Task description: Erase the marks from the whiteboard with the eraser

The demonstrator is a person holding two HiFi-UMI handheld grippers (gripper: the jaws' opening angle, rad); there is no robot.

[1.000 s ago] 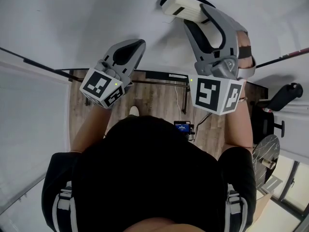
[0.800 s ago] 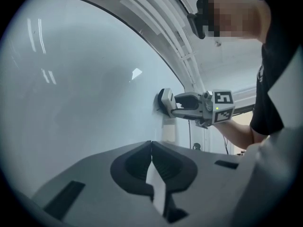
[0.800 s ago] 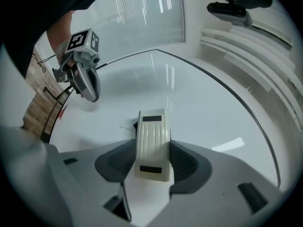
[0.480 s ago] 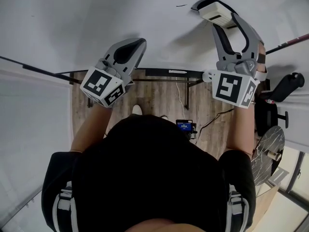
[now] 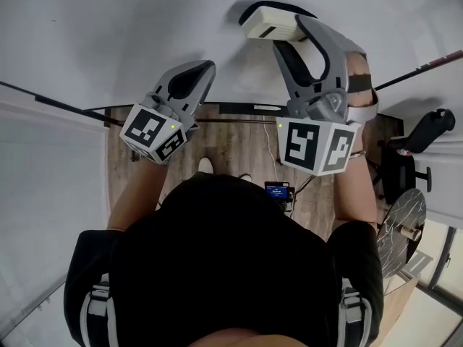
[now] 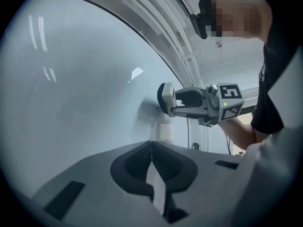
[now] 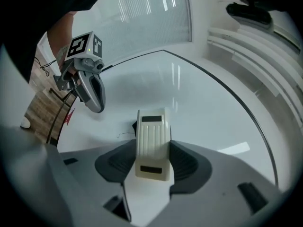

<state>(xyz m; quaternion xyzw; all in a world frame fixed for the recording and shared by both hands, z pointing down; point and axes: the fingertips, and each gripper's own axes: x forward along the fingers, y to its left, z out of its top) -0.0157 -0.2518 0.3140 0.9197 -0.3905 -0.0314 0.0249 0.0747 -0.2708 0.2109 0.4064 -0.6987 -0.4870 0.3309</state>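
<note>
Against the whiteboard (image 5: 130, 35) lies the eraser (image 5: 268, 22), a cream block with a ribbed back and a dark pad whose edge shows beneath it, the pad side turned to the board. The right gripper (image 5: 289, 31) is clamped on it: in the right gripper view its two jaws press the eraser's (image 7: 152, 143) long sides, and the block sticks out past the jaw tips. Just left of the eraser in that view a thin dark mark (image 7: 124, 135) sits on the white surface. The left gripper (image 5: 195, 74) is held beside the right, well apart from the eraser, with its tips close to the board; whether they touch it I cannot tell. In the left gripper view its jaws (image 6: 151, 145) are pressed together with nothing between them. Each gripper carries a cube (image 5: 316, 145) with black-and-white square markers. Below the board's lower edge show a wood floor (image 5: 239, 143) and, to the right, a black chair (image 5: 427, 139). The person's dark shirt (image 5: 224, 266) fills the bottom of the head view.
</note>
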